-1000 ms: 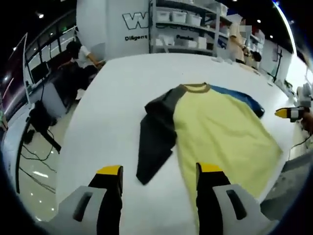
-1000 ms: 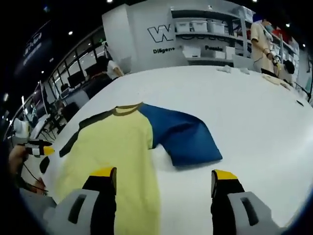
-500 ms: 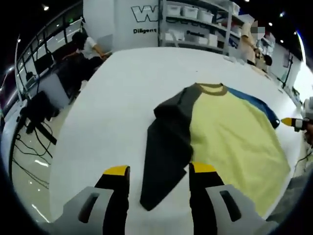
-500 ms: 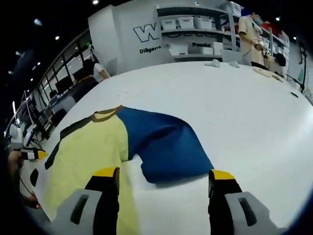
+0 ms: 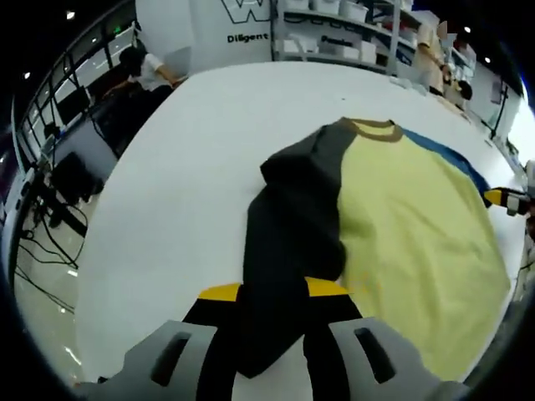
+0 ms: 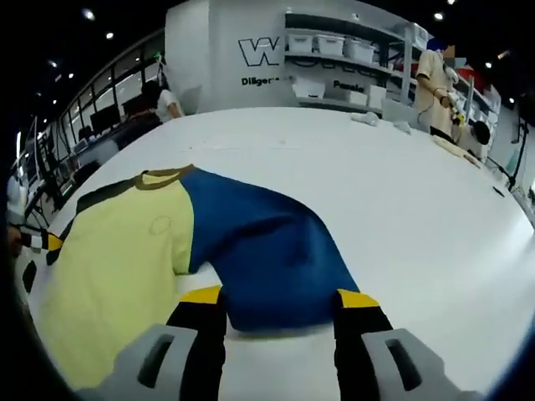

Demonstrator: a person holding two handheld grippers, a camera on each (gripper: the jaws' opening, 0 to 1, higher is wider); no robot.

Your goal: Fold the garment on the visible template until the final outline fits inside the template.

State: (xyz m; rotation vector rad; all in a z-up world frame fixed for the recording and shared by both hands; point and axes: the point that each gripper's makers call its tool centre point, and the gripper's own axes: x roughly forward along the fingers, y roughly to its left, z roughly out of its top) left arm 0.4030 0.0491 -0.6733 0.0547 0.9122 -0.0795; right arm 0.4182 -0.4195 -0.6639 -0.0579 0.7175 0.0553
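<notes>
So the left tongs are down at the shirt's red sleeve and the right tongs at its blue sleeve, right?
Not quite: the sleeve at the left tongs is dark grey, not red, as the left gripper view shows. The right tongs are indeed at the blue sleeve.

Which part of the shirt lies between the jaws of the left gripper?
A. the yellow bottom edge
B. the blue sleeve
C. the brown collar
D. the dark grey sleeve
D: in the left gripper view the dark grey sleeve runs down between the jaws of the left gripper.
</notes>
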